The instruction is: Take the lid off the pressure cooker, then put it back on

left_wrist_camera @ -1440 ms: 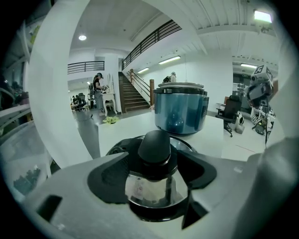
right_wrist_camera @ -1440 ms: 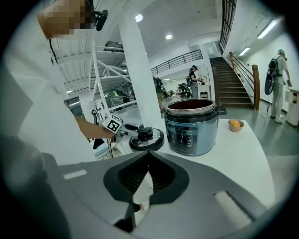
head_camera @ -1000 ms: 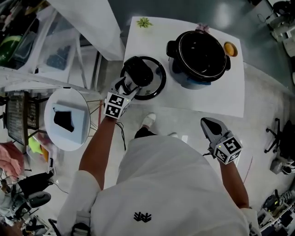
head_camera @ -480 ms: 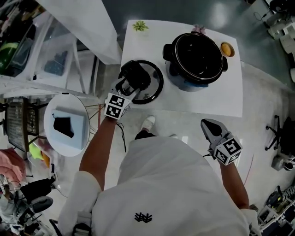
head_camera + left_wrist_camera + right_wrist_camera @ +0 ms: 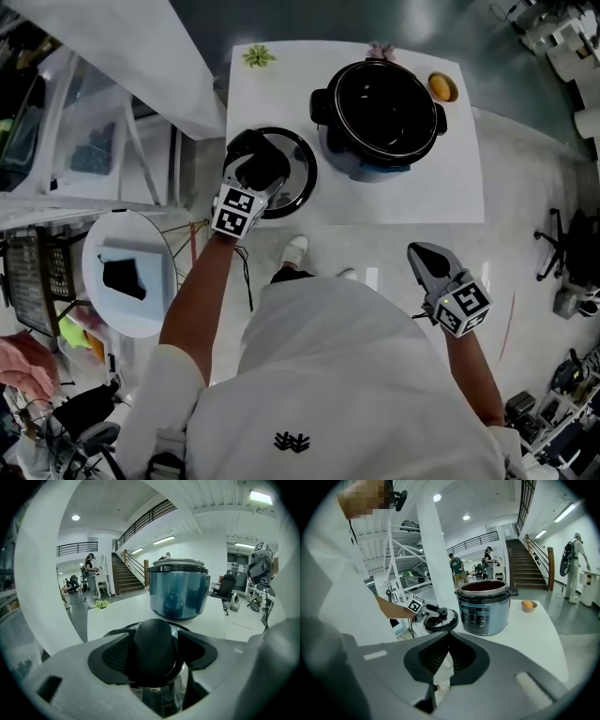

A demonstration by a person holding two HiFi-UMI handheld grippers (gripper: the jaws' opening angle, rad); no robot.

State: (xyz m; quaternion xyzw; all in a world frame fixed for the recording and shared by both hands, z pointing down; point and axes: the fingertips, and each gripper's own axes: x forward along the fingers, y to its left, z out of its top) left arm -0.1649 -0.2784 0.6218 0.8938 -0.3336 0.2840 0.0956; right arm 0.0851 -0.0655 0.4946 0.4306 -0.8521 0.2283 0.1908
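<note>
The pressure cooker (image 5: 380,114) stands open on the white table (image 5: 412,202), its dark pot bare; it shows too in the left gripper view (image 5: 178,592) and the right gripper view (image 5: 483,606). Its round steel lid (image 5: 289,178) lies flat on the table left of the cooker. My left gripper (image 5: 255,169) is shut on the lid's black knob (image 5: 153,651). My right gripper (image 5: 424,258) hangs shut and empty below the table's near edge, over the floor. The lid (image 5: 439,619) and left gripper show small in the right gripper view.
A small orange bowl (image 5: 442,87) sits at the table's far right corner, a green plant (image 5: 258,56) at the far left corner. A round white side table (image 5: 127,272) stands to the left. Office chairs (image 5: 562,258) and clutter are on the right.
The head camera has shifted, so the table sits higher and more to the left in view. The left gripper stays on the lid's knob. The right gripper has not moved.
</note>
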